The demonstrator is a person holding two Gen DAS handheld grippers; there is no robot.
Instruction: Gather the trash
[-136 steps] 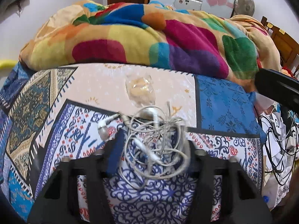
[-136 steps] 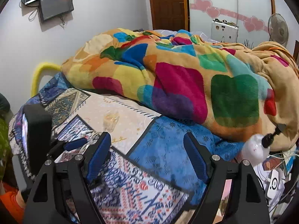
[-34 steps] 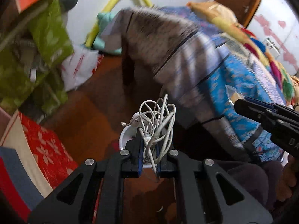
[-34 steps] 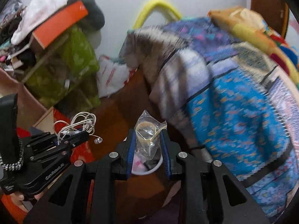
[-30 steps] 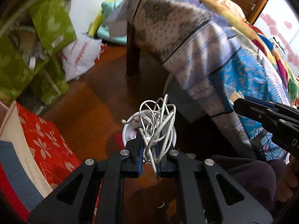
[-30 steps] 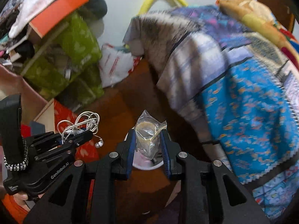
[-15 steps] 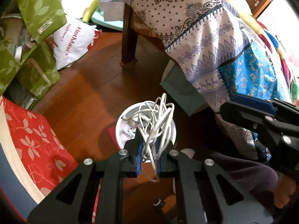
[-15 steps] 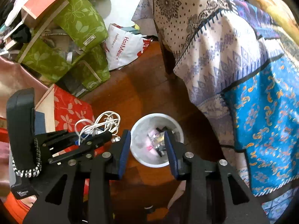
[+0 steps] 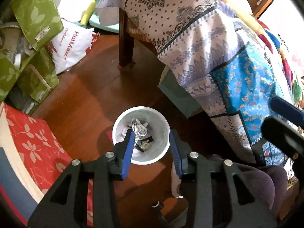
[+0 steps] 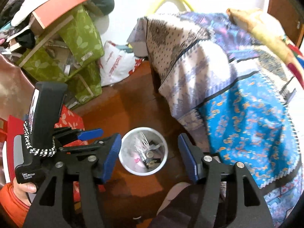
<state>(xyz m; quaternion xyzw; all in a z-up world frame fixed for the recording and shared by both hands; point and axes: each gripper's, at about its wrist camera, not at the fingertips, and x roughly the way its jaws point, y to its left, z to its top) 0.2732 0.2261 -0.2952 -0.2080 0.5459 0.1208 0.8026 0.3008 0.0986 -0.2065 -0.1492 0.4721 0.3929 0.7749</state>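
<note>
While above the white bin (image 9: pixel 141 156), both hand-held grippers (image 9: pixel 151 148) (image 10: pixel 150 152) wide apart, empty.

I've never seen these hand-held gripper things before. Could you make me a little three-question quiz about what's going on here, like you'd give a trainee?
1. True or false: the left gripper holds the white cable.
2. Where does the bin stand?
A. on the bed
B. on the wooden floor beside the bed
C. on the red box
3. Fill in: both the left and the right gripper hang above the bin with jaws ____.

Key
1. False; the cable lies in the bin.
2. B
3. open
</note>
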